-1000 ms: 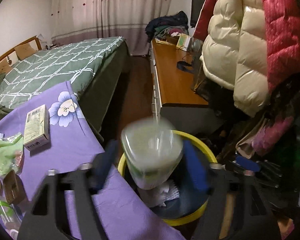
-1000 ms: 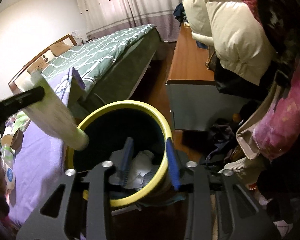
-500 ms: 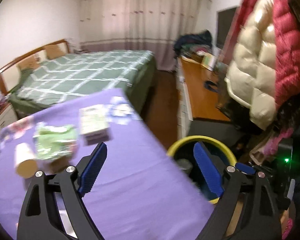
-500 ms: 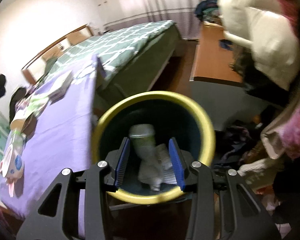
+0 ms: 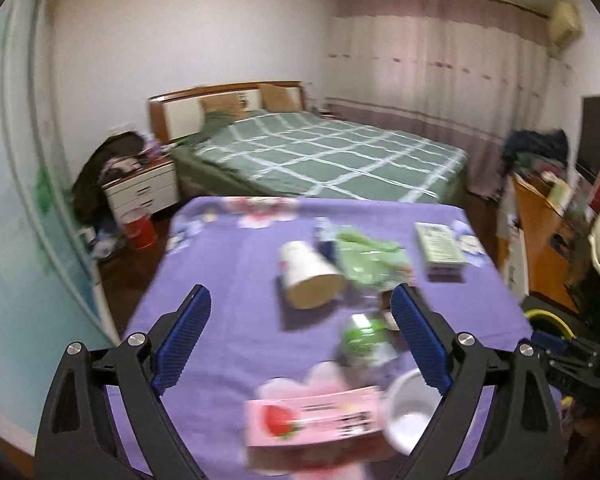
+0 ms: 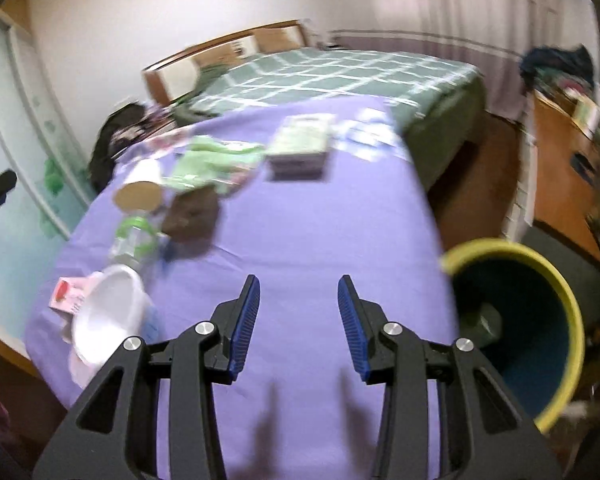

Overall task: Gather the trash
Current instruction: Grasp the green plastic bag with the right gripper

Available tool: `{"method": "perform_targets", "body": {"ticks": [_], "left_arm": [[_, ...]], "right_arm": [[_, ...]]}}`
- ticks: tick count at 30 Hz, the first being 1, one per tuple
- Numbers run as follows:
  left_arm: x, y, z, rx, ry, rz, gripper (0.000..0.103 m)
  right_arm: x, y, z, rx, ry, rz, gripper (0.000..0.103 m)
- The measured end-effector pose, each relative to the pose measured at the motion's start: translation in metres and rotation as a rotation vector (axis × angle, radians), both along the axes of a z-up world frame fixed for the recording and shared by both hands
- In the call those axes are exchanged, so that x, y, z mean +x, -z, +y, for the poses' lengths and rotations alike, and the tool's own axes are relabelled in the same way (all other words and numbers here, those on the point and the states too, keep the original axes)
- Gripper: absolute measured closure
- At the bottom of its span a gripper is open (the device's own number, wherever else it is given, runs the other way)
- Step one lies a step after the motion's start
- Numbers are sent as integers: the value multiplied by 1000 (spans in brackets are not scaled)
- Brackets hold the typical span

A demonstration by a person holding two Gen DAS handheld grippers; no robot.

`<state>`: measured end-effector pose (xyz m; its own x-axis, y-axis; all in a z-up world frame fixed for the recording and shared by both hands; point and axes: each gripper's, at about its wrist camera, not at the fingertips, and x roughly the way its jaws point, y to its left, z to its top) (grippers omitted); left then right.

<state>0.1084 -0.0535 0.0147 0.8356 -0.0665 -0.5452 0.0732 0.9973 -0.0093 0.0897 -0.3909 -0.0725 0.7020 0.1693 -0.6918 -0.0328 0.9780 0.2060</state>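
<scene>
Trash still litters the purple tablecloth (image 6: 340, 216): a paper cup (image 5: 308, 276), green wrapper (image 5: 368, 256), small box (image 5: 440, 244), pink strawberry carton (image 5: 312, 420) and white bowl (image 6: 108, 312). A second ago the left gripper (image 5: 300, 340) held a cup over the yellow-rimmed bin (image 6: 540, 280); now its jaws gape empty, swung back over the table. That cup, blurred, seems to lie inside the bin. The right gripper (image 6: 298, 320) hangs parted and empty, so the next piece awaits.

Black gripper (image 5: 300, 324) frames, blue ribbed pads, silver screws.
</scene>
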Motion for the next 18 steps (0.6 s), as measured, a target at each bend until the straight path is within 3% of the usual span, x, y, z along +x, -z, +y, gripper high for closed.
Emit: {"method": "perform_targets", "body": {"ticks": [9,15,18], "left_arm": [[15,27,55,-32,-62,46,12],[37,38,61,-41,-78,68,12],[51,41,62,-44,-84,74,12]], "right_arm": [[110,-32,75,-54,-157,1,64],[192,-2,92,-60,-146,142,63],[214,17,95,-71,-131,205,55]]}}
